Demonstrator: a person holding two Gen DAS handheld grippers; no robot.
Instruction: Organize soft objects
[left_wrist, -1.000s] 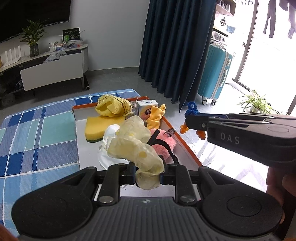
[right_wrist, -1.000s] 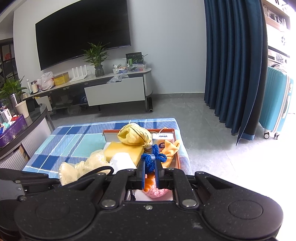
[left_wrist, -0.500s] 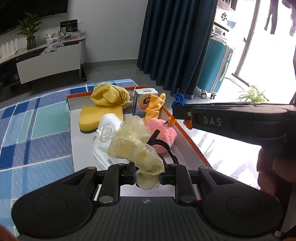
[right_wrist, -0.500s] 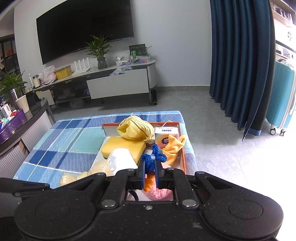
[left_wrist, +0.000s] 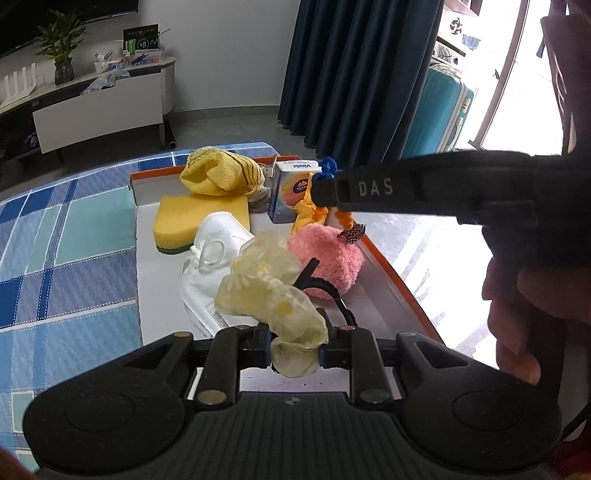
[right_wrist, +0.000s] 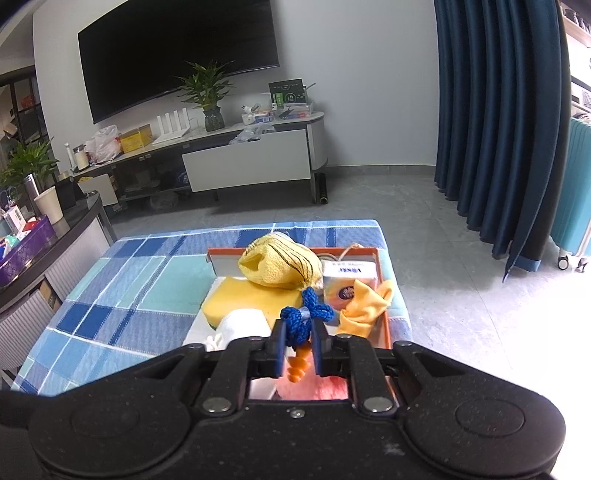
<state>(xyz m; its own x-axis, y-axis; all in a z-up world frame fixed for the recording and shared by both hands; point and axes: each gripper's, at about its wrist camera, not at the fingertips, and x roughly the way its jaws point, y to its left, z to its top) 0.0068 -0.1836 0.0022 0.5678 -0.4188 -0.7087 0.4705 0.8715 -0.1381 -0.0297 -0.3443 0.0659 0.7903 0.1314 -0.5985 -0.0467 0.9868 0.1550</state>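
Observation:
My left gripper (left_wrist: 295, 352) is shut on a pale yellow sheer scrunchie (left_wrist: 271, 295) and holds it above the near end of an orange-rimmed tray (left_wrist: 391, 269). My right gripper (right_wrist: 299, 345) is shut on a blue and orange knitted toy (right_wrist: 304, 317), over the tray's right side; it crosses the left wrist view (left_wrist: 323, 188). In the tray lie a yellow sponge (left_wrist: 199, 218), a yellow cloth (left_wrist: 218, 175), a white mask (left_wrist: 210, 258), a pink fluffy earmuff (left_wrist: 328, 254), a tissue pack (left_wrist: 290, 192) and an orange cloth (right_wrist: 364, 306).
The tray sits on a blue plaid table (right_wrist: 147, 280), near its right edge. Beyond that edge is grey floor (right_wrist: 461, 295), a dark blue curtain (right_wrist: 498, 110) and a teal suitcase (left_wrist: 439, 110). A TV stand (right_wrist: 240, 162) is at the far wall.
My right gripper has moved left with the knitted toy, from beside the tray to over its right side. My left gripper still holds the scrunchie, little changed.

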